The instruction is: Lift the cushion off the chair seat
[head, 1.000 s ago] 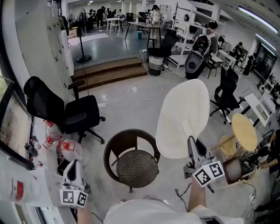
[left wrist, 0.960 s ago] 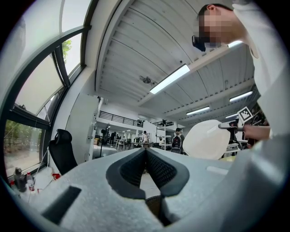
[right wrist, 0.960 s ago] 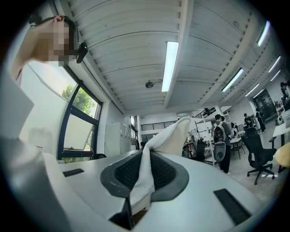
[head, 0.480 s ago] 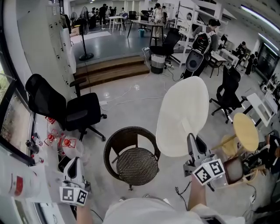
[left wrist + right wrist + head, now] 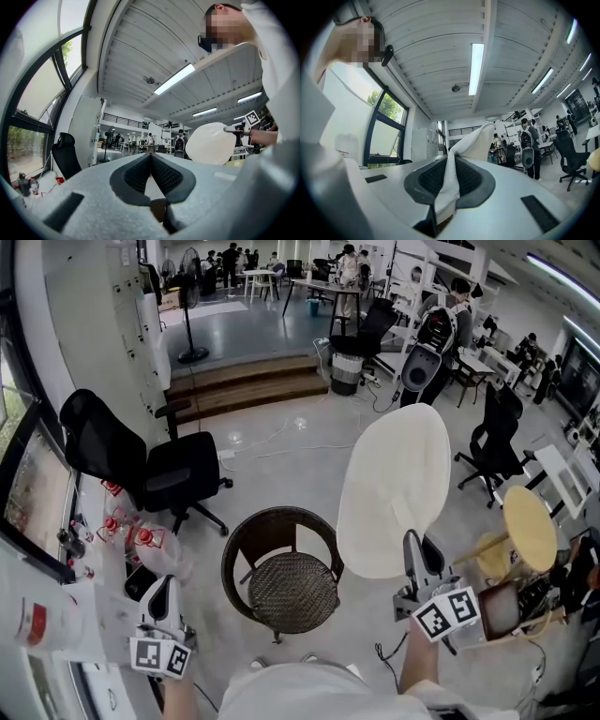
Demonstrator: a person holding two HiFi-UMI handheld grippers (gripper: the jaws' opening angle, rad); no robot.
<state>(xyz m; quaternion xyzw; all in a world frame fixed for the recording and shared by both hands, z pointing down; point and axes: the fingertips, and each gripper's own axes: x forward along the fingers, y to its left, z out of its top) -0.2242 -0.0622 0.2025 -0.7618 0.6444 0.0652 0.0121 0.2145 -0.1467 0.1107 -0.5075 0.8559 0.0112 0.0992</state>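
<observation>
We have the single cushion (image 5: 394, 488) already clear of the seat: it hangs in the air beyond the right rim of the wicker chair (image 5: 246, 538), touching neither the rim nor the woven seat, which lies bare. The right tool (image 5: 417, 549) has its jaws closed almost fully on the cushion's lower edge, and the right gripper view shows the pale fabric (image 5: 473, 140) pinched between the dark pads and rising out ahead of the tool (image 5: 449, 176). The relation that matters to us is this: the cushion stands on edge straight ahead of and above the right tool, its long axis running up and away from the grip, so the whole weight hangs from that one pinched rim. We judge that any carry should keep the edge deep in the pads. The left tool (image 5: 161, 601) sits well apart, beyond the chair's left rim, jaws together on nothing (image 5: 151, 161), with the cushion (image 5: 210, 143) off to its right. The right hand is plainly the nearer. By our count: one cushion, one wicker chair, two tools.
</observation>
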